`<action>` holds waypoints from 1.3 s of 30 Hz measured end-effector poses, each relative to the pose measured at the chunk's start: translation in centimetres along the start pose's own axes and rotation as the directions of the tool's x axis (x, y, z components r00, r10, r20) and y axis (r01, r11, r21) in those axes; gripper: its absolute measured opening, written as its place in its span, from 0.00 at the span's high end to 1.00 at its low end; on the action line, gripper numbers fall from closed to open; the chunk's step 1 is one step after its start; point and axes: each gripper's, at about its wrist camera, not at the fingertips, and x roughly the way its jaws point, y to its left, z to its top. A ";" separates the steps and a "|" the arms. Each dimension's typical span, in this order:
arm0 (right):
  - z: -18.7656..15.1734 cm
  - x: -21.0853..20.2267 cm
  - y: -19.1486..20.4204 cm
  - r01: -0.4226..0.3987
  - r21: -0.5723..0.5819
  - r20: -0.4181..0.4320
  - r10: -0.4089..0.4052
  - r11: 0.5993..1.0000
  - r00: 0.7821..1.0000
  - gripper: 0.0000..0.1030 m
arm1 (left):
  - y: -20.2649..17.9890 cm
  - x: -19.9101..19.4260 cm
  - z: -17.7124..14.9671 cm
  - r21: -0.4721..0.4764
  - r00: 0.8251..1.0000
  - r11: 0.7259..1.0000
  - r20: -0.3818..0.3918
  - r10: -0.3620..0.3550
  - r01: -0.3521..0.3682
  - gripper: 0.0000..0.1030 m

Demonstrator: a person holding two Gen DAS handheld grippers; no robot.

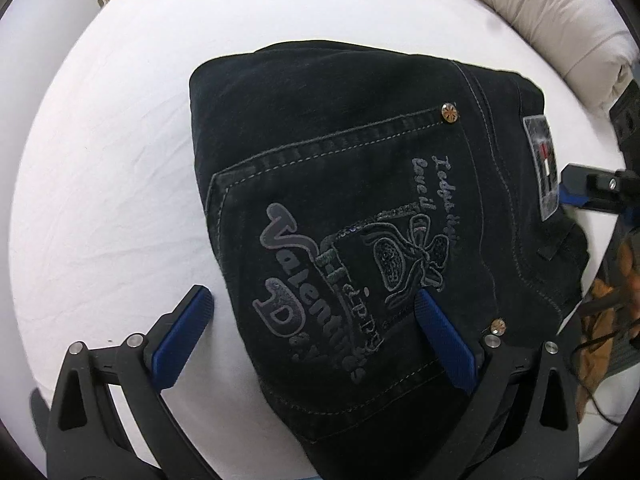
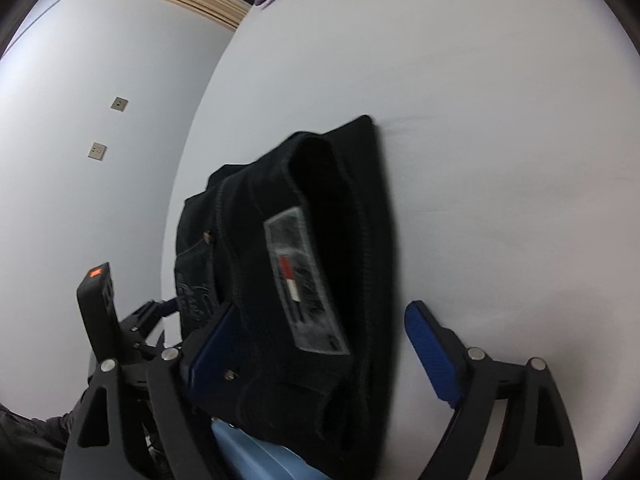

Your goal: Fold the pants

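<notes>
Black jeans (image 1: pixel 360 184) lie folded in a compact stack on the white bed sheet (image 1: pixel 112 168), back pocket with grey embroidered lettering facing up and a brand patch (image 1: pixel 541 160) at the waistband. My left gripper (image 1: pixel 312 300) is open, straddling the near corner of the stack, one blue pad (image 1: pixel 444 340) above the pocket and the other over the sheet. In the right wrist view the waistband end of the jeans (image 2: pixel 320 240) faces me. My right gripper (image 2: pixel 316 320) is open around that end, not closed on it.
A cream pillow (image 1: pixel 540 12) lies at the back right of the bed. The bed edge runs on the right, with brown cloth and cables (image 1: pixel 608 300) beyond it. The right gripper shows at the left wrist view's right edge (image 1: pixel 596 188). A white wall with outlets (image 2: pixel 98 151) stands left.
</notes>
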 end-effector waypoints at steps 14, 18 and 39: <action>-0.5 2.2 3.9 0.182 -0.158 -0.006 -0.185 0.971 0.983 0.66 | 4.2 0.3 0.4 -0.033 0.981 0.980 0.013 -0.194 0.195 0.48; -1.3 1.3 7.2 0.242 -0.249 0.063 -0.234 0.938 0.970 0.80 | 5.6 -1.6 0.9 -0.051 0.972 0.971 0.032 -0.233 0.234 0.79; 15.1 10.5 13.6 0.044 -0.173 0.132 -0.021 0.984 0.991 0.81 | 24.0 -1.9 16.3 -0.032 0.966 0.983 0.191 -0.174 0.183 0.80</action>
